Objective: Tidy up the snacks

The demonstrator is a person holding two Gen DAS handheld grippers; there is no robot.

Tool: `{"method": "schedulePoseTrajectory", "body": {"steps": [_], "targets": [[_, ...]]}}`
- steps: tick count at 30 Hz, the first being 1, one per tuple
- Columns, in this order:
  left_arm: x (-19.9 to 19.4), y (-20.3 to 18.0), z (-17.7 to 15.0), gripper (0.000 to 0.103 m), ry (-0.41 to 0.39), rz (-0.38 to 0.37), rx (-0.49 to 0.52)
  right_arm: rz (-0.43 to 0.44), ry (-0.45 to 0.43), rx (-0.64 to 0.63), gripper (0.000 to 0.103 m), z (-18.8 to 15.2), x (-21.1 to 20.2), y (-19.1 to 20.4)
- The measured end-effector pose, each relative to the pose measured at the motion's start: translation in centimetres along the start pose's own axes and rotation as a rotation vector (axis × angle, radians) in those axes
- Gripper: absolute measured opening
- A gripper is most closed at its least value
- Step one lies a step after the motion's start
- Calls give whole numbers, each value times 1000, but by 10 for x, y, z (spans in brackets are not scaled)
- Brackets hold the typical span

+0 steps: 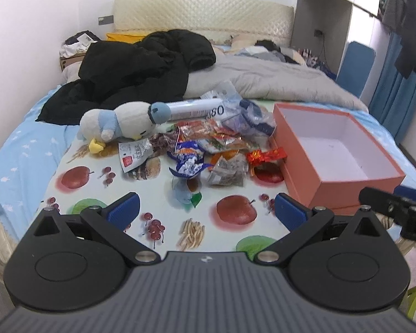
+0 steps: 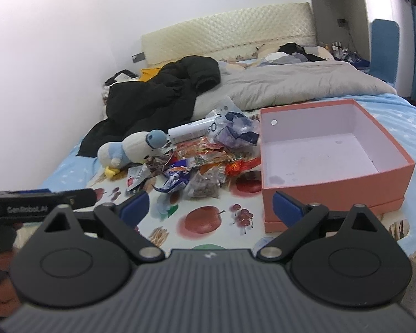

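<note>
A heap of crinkled foil and plastic snack packets (image 1: 213,149) lies on a fruit-printed cloth (image 1: 152,199) spread over a bed, just beside an open salmon-pink cardboard box (image 1: 338,149) with a white, empty interior. The left gripper (image 1: 206,208) and the right gripper (image 2: 210,206) both hover short of the pile with blue-padded jaws spread wide, holding nothing. A white-and-blue plush penguin (image 1: 119,125) and a white cylindrical tube (image 1: 197,109) rest against the far side of the heap; a black padded jacket (image 1: 130,75) sprawls behind. Sorting appears not yet begun: no packet sits in the box. The next move likely calls for lowering one claw onto a near packet, such as the blue-and-white wrapper (image 1: 188,161), pinching its loose edge, then carrying it rightward into the box.
</note>
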State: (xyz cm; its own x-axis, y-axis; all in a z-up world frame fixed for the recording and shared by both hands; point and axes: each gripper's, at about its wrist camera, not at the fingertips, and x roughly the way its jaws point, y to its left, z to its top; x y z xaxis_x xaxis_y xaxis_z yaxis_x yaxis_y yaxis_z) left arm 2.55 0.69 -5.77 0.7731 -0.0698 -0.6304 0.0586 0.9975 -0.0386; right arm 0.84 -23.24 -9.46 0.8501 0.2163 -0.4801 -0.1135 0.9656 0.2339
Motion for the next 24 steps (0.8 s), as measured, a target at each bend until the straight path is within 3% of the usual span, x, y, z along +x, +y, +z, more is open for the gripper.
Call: {"method": "schedulePoseTrajectory", "body": {"steps": [16, 24], "targets": [[42, -6, 3, 103, 64, -54, -24, -49, 9, -21, 93, -17, 17, -5], [70, -5, 8, 103, 83, -32, 2, -64, 10, -11, 93, -21, 34, -8]]}}
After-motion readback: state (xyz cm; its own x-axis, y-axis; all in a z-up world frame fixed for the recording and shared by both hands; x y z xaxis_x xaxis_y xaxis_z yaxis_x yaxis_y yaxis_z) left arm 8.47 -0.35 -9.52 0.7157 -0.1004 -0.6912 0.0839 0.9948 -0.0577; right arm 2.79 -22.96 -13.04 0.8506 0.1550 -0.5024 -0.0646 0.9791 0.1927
